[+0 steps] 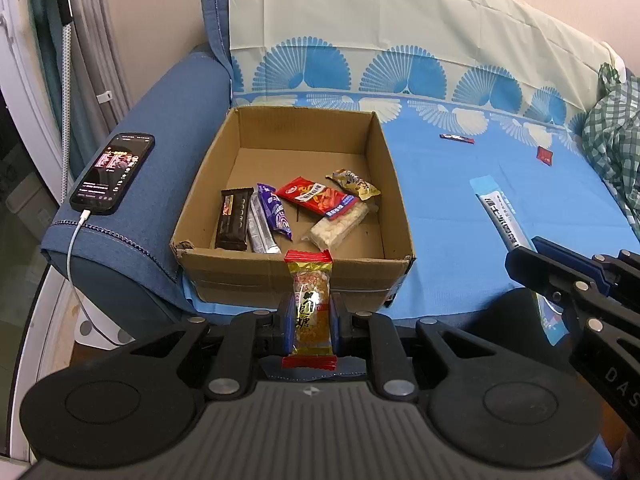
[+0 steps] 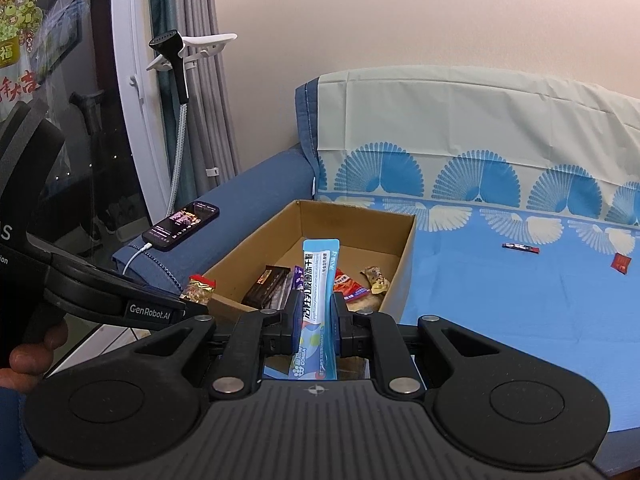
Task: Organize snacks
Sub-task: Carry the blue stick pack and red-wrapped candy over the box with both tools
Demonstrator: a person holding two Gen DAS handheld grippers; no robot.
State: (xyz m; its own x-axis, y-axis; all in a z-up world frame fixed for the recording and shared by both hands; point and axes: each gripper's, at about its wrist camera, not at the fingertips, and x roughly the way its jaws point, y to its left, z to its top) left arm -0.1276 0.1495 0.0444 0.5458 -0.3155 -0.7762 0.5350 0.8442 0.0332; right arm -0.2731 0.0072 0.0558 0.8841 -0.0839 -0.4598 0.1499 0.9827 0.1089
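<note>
An open cardboard box (image 1: 392,184) (image 2: 404,256) sits on a blue sofa cover and holds several snack packets, among them a dark bar (image 1: 233,218) and a red packet (image 1: 316,196). My left gripper (image 1: 312,324) is shut on a gold candy packet with red ends (image 1: 311,300), held just in front of the box's near wall. My right gripper (image 2: 317,316) is shut on a long light-blue stick pack (image 2: 320,280), its top standing over the box. The right gripper (image 1: 532,256) and its stick pack (image 1: 500,212) also show at the right of the left wrist view.
A charging phone (image 1: 114,172) (image 2: 182,224) lies on the blue armrest left of the box. A small dark bar (image 1: 457,138) (image 2: 520,247) and a red packet (image 1: 545,155) (image 2: 620,262) lie on the cover to the right. Checked green cloth (image 1: 612,140) lies far right.
</note>
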